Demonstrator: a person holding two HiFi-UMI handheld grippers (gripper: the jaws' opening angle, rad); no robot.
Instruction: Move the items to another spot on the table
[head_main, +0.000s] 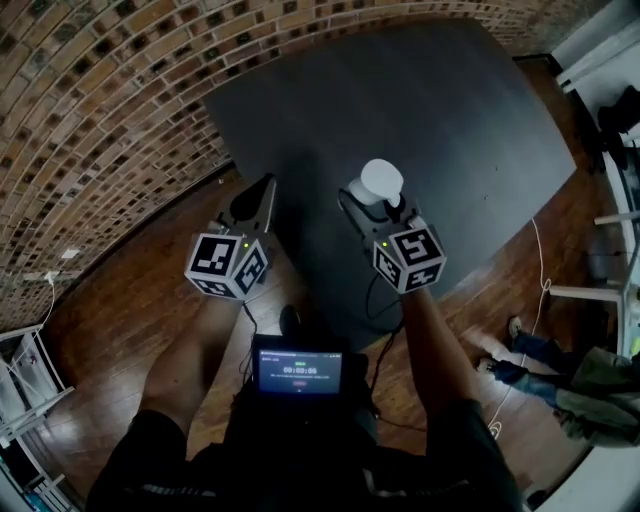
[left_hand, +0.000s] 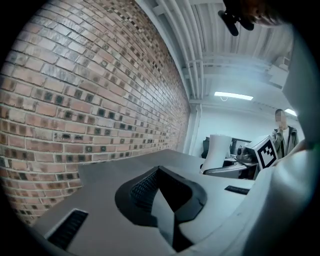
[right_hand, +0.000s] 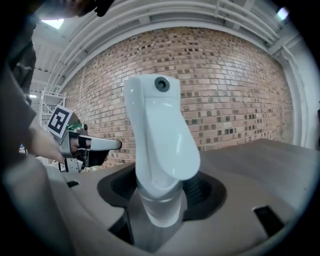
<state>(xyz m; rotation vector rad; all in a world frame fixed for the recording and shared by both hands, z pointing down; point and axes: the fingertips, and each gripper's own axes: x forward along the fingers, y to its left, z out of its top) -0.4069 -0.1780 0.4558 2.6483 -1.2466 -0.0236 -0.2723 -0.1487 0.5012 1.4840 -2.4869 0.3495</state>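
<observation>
A tall white plastic item (head_main: 381, 183) with a rounded top stands upright over the dark grey table (head_main: 440, 110) near its front edge. My right gripper (head_main: 374, 203) is shut on the item's lower neck. In the right gripper view the white item (right_hand: 161, 135) fills the middle, a small dark round spot near its top, with the jaws of the right gripper (right_hand: 159, 202) pressed on its base. My left gripper (head_main: 260, 195) hovers at the table's front left edge, shut with nothing in it. In the left gripper view the left gripper (left_hand: 161, 200) points along the table, with the white item (left_hand: 218, 150) to its right.
A brick wall (head_main: 90, 100) runs along the table's left and far sides. Wooden floor (head_main: 130, 300) shows below the table's front edge. A small screen (head_main: 299, 371) sits at the person's chest. Someone's feet (head_main: 520, 350) and white furniture (head_main: 620, 200) are at the right.
</observation>
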